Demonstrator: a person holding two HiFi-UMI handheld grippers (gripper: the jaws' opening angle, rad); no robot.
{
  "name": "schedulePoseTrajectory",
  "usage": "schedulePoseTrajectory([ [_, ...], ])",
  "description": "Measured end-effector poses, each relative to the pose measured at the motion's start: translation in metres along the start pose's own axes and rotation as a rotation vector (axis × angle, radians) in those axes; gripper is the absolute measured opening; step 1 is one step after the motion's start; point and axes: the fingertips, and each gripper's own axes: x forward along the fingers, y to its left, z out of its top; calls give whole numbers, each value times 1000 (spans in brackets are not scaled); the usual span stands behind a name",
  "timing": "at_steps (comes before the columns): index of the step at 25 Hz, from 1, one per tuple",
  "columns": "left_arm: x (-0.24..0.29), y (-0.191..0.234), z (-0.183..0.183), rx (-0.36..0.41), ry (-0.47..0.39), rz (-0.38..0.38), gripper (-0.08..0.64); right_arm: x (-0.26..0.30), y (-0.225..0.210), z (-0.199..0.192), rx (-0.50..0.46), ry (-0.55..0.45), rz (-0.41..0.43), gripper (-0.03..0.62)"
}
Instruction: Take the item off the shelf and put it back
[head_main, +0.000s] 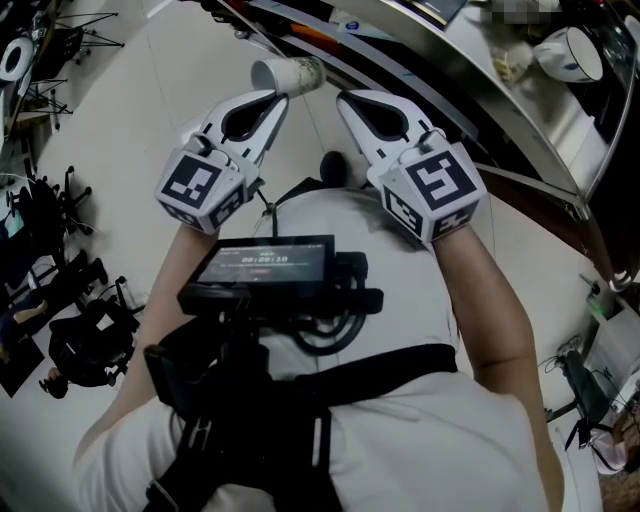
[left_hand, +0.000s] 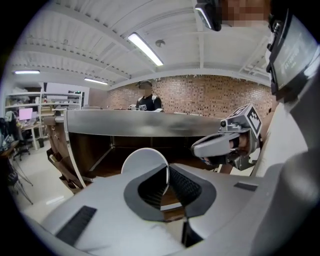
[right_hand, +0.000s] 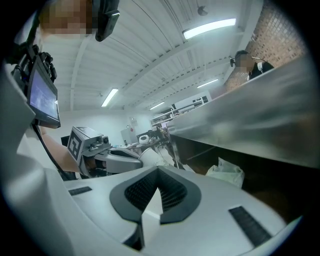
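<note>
Paper cup (head_main: 287, 73) is judged to be very light and thin-walled. It would be dented or pressed out of round by a hard squeeze, and its smooth wall could slide between the pads if the grip were slack. The stiffest place to take hold is thought to be the wall close to the rolled rim, with one pad inside and one outside and only gentle pressure. The base would be the next best choice.

The cup is seen as white with a brownish tint toward one end, small and tapered. In the head view it is tipped onto its side, with what appears to be its open mouth turned to the left. In the left gripper view a pale round end shows just left of the pads (left_hand: 185, 186). Whether that is the mouth or the base cannot be told there.

The left tool (head_main: 278, 95) is clenched on the cup, and a thin white edge of the wall is pinched between its ribbed pads. The cup is thus carried in the air in front of the person, above the floor and outside the shelf (head_main: 500, 110), near its metal front edge.

The right tool (head_main: 345, 98) is held just beside the left, apart from the cup. Its jaws are brought together with nothing between them.
</note>
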Motion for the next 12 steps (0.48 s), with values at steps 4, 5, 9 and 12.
schedulePoseTrajectory([
  [4, -1, -6, 5, 38, -10, -19, 23, -2, 1, 0, -3, 2, -10, 8],
  [5, -2, -5, 4, 37, -12, -17, 23, -3, 1, 1, -3, 2, -13, 8],
  [9, 0, -7, 8, 32, -14, -26, 23, -4, -2, 0, 1, 1, -22, 8],
  [12, -1, -4, 6, 37, -16, -29, 23, -5, 0, -2, 2, 4, -31, 8],
])
